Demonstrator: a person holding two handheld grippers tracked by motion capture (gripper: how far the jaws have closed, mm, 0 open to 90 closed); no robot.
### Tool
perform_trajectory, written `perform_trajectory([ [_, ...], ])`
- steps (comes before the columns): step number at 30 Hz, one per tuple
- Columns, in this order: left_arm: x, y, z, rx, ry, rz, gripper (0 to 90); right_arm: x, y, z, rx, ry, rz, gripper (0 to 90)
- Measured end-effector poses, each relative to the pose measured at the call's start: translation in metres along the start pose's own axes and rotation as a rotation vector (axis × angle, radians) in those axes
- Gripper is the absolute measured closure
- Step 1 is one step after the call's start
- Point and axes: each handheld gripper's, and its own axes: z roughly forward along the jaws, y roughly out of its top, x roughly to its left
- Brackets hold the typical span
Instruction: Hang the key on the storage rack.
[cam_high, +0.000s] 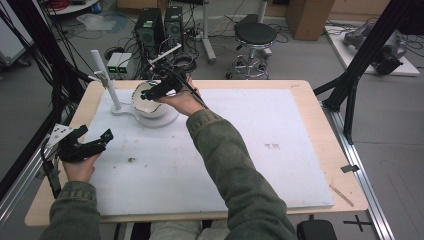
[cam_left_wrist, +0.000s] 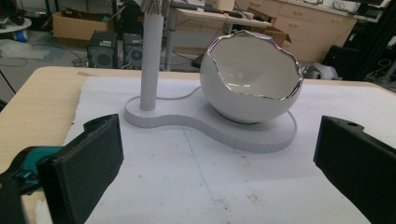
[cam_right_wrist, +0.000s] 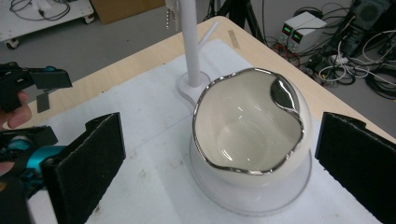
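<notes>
— Where does the bowl (cam_high: 150, 102) sit?

— On the round end of a white stand base (cam_left_wrist: 261, 137), on the white mat (cam_high: 240, 150) that covers the desk (cam_high: 320, 105). A white post (cam_left_wrist: 153, 60) rises from the other end of that base, just beside the bowl. The bowl is egg-shaped with a jagged silver rim, it is tilted, and it looks empty.

— Which hand is nearer to it?

— The right tool (cam_high: 159, 90). It hangs right over the bowl and looks down into the opening. Its jaws are spread wide, one to each side of the bowl, with nothing between them.

— And the left tool (cam_left_wrist: 215, 172)?

— Well back from the bowl, toward the person, low over the mat. Jaws wide apart, nothing held — the bowl lies straight ahead of it.

— Do the right jaws touch the rim?

— Probably not, though the high view is too coarse there to be sure.
</notes>
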Motion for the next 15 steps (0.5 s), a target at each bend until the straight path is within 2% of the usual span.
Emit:
perform_trajectory([
  [3,0.000,0.000,0.000,0.003,0.000,0.000,1.9,-0.005,-0.008,-0.004,0.015,-0.023,-0.012,0.6],
  [9,0.000,0.000,0.000,0.002,0.003,0.002,2.0,-0.012,-0.024,-0.015,-0.012,-0.025,0.014,0.6],
  [15,0.001,0.000,0.000,0.013,0.015,0.003,1.9,-0.016,-0.034,-0.024,-0.014,-0.030,0.017,0.6],
])
